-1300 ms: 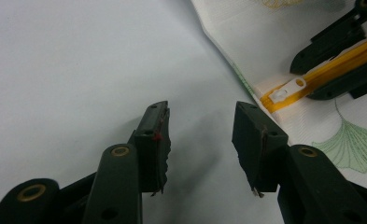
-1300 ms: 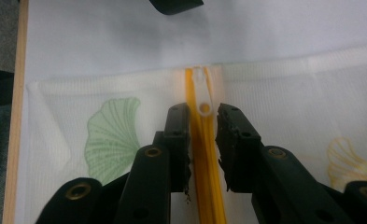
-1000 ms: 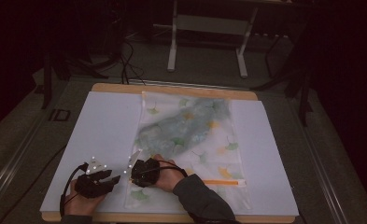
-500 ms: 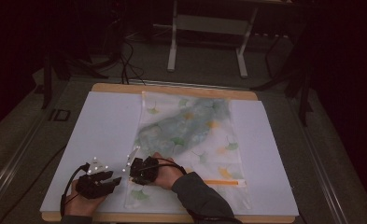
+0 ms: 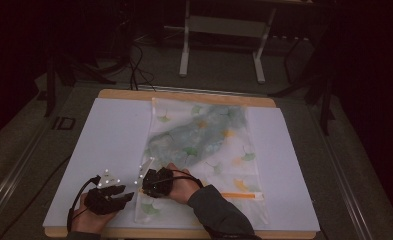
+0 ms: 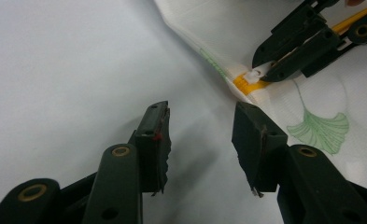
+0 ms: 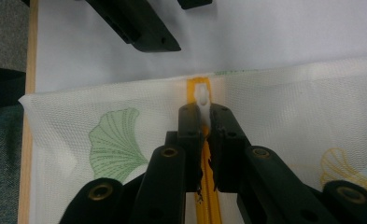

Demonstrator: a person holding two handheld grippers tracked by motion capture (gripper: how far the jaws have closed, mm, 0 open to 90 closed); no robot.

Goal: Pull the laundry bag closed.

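The right tongs (image 7: 204, 122) cover most of the white zipper pull (image 7: 201, 97).

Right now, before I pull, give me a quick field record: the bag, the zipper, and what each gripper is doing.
bag: white mesh bag with ginkgo-leaf print, lying flat on the white table cover
zipper: yellow zipper running across the bag's near end
pull tab: white pull tab, at the bag's edge
right gripper: right gripper shut on the pull tab
left gripper: left gripper open, holding nothing, over the cover just off the bag's edge
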